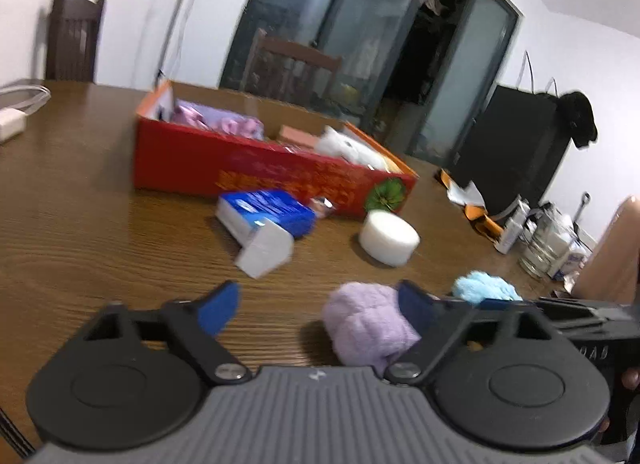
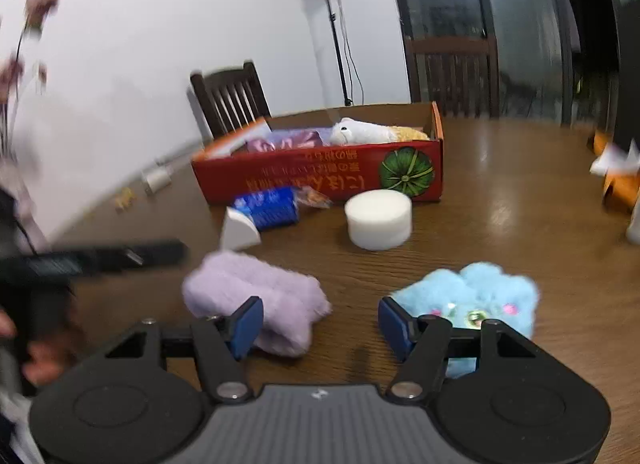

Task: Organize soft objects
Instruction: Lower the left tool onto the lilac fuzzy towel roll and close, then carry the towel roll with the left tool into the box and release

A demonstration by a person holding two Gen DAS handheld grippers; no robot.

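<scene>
A red cardboard box (image 1: 224,168) (image 2: 320,178) stands on the wooden table and holds purple cloth (image 1: 220,122) and a white plush toy (image 1: 344,146) (image 2: 360,131). A lilac fluffy toy (image 1: 366,324) (image 2: 260,296) lies in front. My left gripper (image 1: 320,310) is open just over the table, its right finger beside the lilac toy. A light blue plush toy (image 1: 484,288) (image 2: 476,296) lies to the right. My right gripper (image 2: 320,324) is open between the two toys. A white foam cylinder (image 1: 388,238) (image 2: 378,218) and a blue tissue pack (image 1: 268,212) (image 2: 268,206) lie near the box.
A white wedge-shaped piece (image 1: 266,250) (image 2: 238,232) lies by the tissue pack. Glass jars and bottles (image 1: 544,240) crowd the right table edge beside an orange item (image 2: 618,182). Wooden chairs (image 2: 232,98) stand behind the table. A white charger (image 1: 10,124) lies far left.
</scene>
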